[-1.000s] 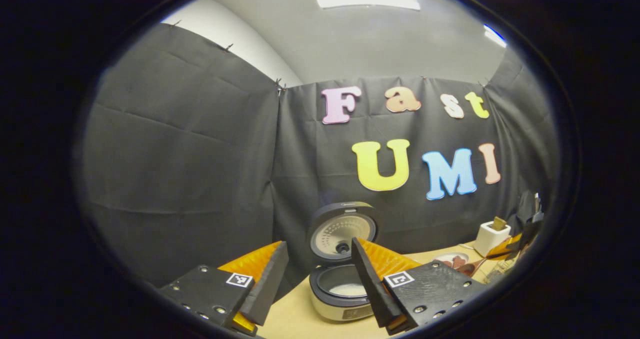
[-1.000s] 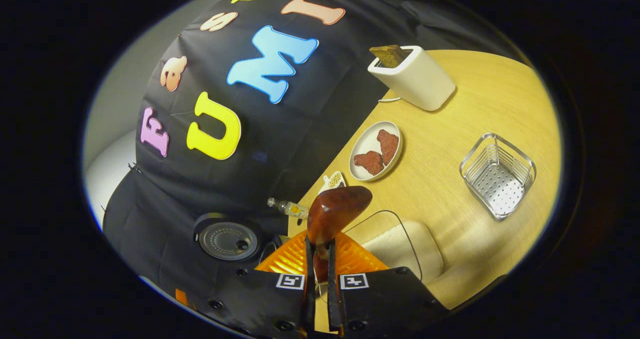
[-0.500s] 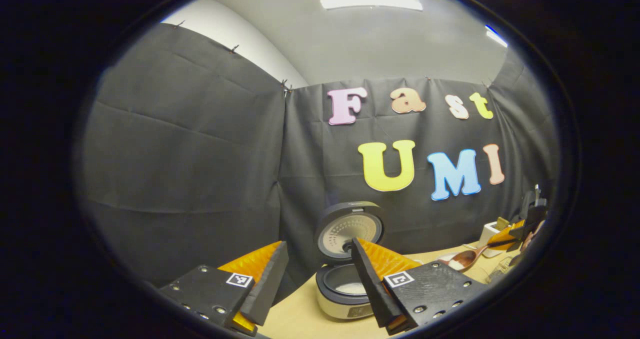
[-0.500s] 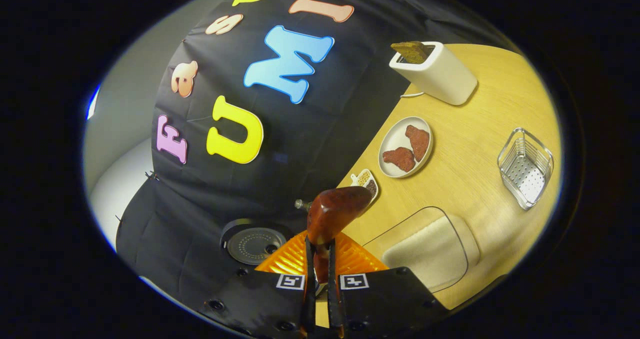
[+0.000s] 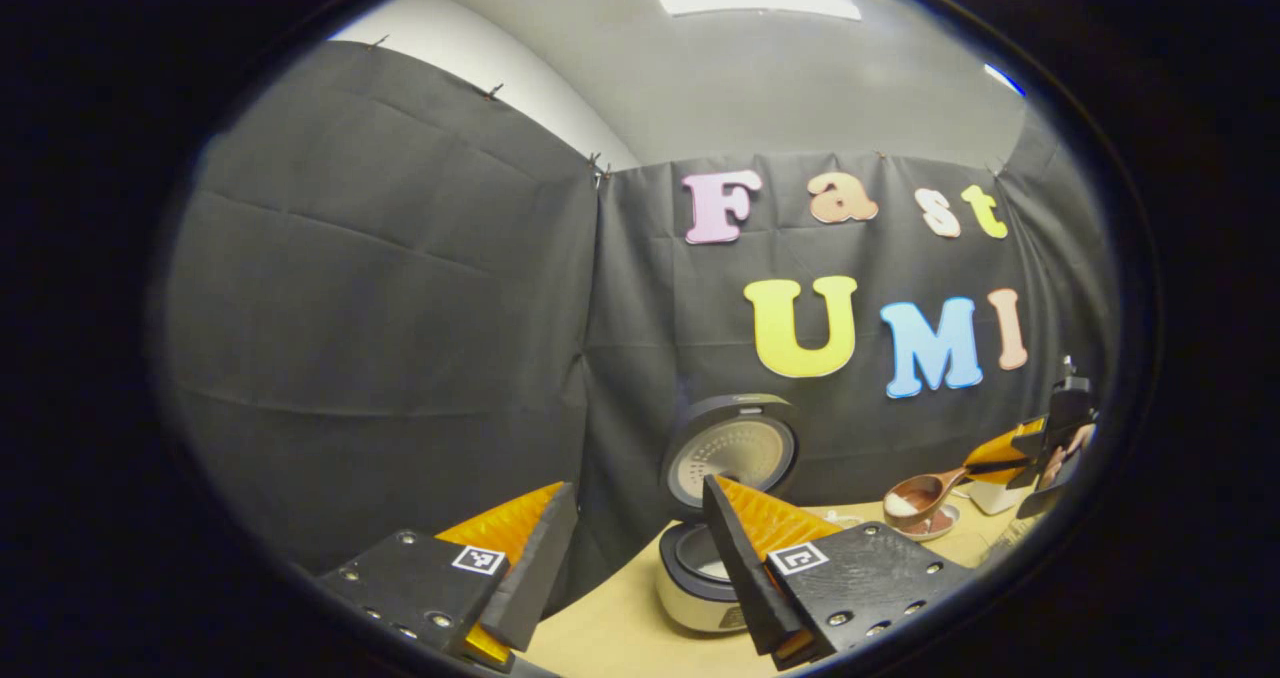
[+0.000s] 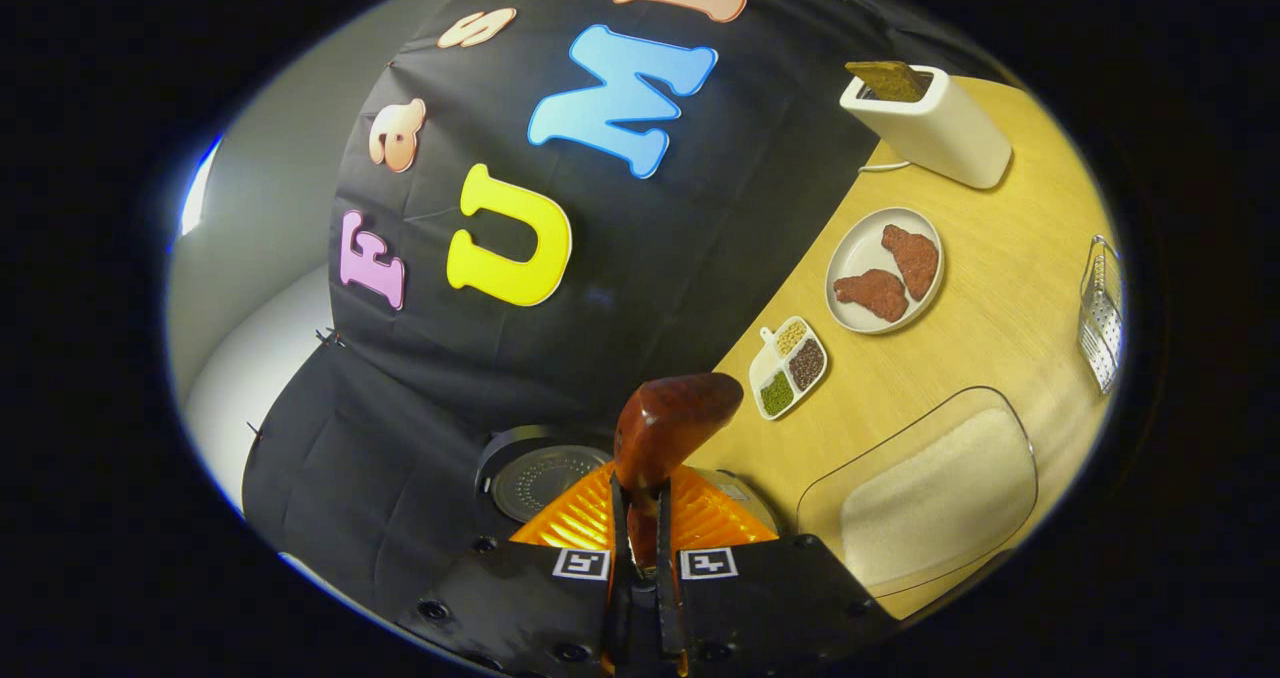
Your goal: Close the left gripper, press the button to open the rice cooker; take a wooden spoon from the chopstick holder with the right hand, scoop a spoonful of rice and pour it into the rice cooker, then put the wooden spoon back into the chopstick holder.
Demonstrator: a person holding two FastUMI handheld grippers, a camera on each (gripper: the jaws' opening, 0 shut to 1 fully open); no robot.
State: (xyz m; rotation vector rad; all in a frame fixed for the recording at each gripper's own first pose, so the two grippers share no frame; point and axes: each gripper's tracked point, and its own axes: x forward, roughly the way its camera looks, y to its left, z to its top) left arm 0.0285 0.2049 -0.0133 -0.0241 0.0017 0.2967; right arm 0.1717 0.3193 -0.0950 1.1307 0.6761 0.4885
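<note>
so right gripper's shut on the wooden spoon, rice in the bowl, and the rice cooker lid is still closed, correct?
Not quite: the rice cooker lid is open, standing upright behind the pot, as the left gripper view shows. The rest holds: the right gripper is shut on the wooden spoon, and that same view shows rice in its bowl.

- On your tabletop (image 6: 1010, 288), a white toaster (image 6: 935, 128) holds one slice of toast (image 6: 885, 80).
- Near it you have a plate (image 6: 852, 256) with two reddish meat pieces (image 6: 890, 273).
- Just beside sits a three-compartment dish of grains (image 6: 788, 366).
</note>
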